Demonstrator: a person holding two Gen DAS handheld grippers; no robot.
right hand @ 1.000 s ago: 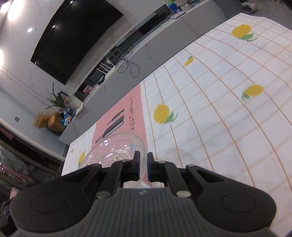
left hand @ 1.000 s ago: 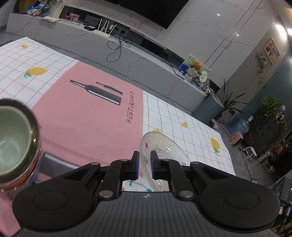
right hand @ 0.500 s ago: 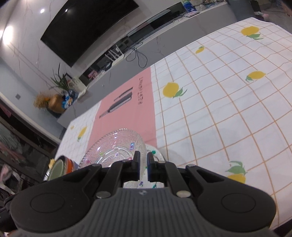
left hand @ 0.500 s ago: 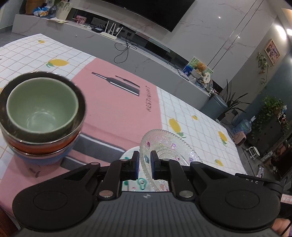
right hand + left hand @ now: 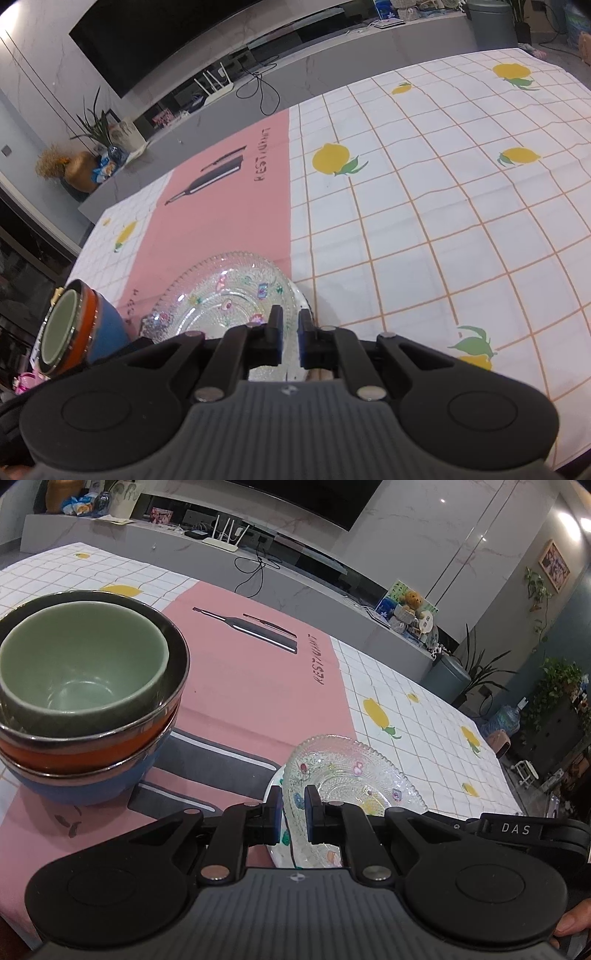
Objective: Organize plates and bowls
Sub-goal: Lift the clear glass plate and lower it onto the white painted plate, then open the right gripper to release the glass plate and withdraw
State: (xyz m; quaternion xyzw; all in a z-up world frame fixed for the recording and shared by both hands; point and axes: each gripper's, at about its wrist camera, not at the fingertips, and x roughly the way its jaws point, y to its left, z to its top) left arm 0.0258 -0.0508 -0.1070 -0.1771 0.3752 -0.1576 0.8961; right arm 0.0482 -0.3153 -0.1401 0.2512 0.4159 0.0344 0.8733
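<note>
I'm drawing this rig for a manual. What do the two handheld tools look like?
Both match: the left tool and right tool have matte black linkage arms with silver pivot pins, blue-faced finger pads and a ribbed grey body. White letters "DAS" mark the right tool's side.

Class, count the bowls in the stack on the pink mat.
3, nested: green bowl innermost, orange bowl around it, blue bowl at the bottom on the mat. Another could hide inside.
</note>
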